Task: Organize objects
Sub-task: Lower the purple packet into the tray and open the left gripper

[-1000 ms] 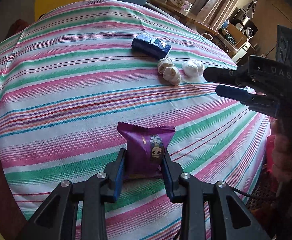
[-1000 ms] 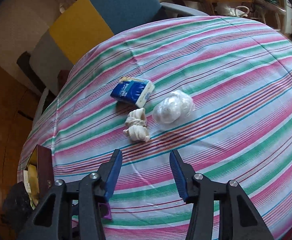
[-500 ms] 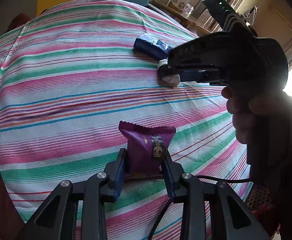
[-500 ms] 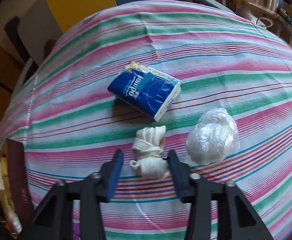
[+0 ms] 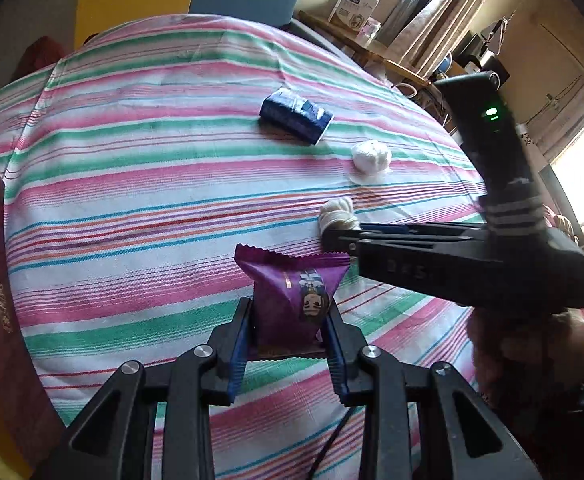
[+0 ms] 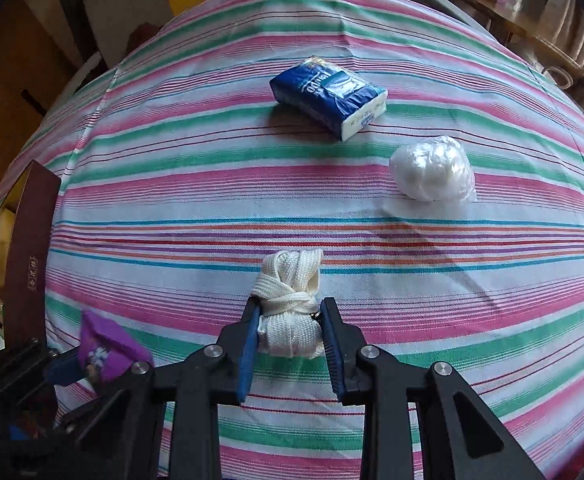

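Purple snack packet (image 5: 292, 300) sits clamped between the left gripper's (image 5: 287, 328) blue pads, held above the striped tablecloth (image 5: 131, 200); white rope bundle (image 6: 292, 312) is pinched in the right gripper (image 6: 289, 332), jaws closed on its lower half, bundle at cloth level; blue tissue pack (image 6: 328, 96) lies flat farther up the cloth; clear plastic ball (image 6: 432, 170) rests right of it, apart from both; dark red box (image 6: 27, 256) stands at the left table edge.
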`<state>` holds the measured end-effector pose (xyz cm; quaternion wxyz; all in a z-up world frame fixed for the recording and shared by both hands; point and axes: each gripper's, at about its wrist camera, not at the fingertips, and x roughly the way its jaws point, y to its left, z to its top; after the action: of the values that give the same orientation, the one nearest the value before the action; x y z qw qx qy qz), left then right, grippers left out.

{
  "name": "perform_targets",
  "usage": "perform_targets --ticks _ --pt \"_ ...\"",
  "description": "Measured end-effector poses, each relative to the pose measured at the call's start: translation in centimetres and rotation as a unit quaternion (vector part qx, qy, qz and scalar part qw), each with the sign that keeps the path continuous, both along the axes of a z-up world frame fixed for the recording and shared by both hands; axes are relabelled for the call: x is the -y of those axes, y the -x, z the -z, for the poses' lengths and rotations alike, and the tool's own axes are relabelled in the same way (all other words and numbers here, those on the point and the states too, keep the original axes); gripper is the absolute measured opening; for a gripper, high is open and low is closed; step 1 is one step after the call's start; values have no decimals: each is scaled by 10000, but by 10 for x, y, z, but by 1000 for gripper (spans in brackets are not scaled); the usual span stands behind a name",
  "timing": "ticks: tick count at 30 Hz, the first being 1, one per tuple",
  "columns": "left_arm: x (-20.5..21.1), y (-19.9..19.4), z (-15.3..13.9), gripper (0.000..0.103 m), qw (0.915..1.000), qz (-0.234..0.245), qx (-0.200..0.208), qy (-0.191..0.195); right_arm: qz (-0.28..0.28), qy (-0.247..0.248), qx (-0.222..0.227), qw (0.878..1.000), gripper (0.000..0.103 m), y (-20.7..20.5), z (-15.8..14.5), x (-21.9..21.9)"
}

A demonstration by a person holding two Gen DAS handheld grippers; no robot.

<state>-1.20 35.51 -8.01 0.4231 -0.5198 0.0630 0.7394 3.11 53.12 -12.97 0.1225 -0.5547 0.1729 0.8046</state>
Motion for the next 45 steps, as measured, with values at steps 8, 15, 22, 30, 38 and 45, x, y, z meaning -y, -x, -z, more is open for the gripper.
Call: perform_targets --ticks 8,15,22,30,38,45 --pt "74 23 -60 33 9971 -443 -82 -616 -37 -78 -4 10000 30 -5 2 -5" --pt "149 105 -64 33 9874 -1502 58 -489 -80 -174 13 9998 31 -9 -1 -4" --pt "186 173 -14 33 9717 -2290 554 -152 -77 -164 13 9998 32 -2 3 3" --pt "176 203 13 33 9655 -2506 679 207 -94 -175 24 9998 33 3 2 4" --pt "168 212 17 44 9658 -2466 601 523 -94 -183 28 9998 34 4 1 4" --pt "185 198 -14 48 9677 -2471 382 332 -106 -217 26 9997 34 4 1 8"
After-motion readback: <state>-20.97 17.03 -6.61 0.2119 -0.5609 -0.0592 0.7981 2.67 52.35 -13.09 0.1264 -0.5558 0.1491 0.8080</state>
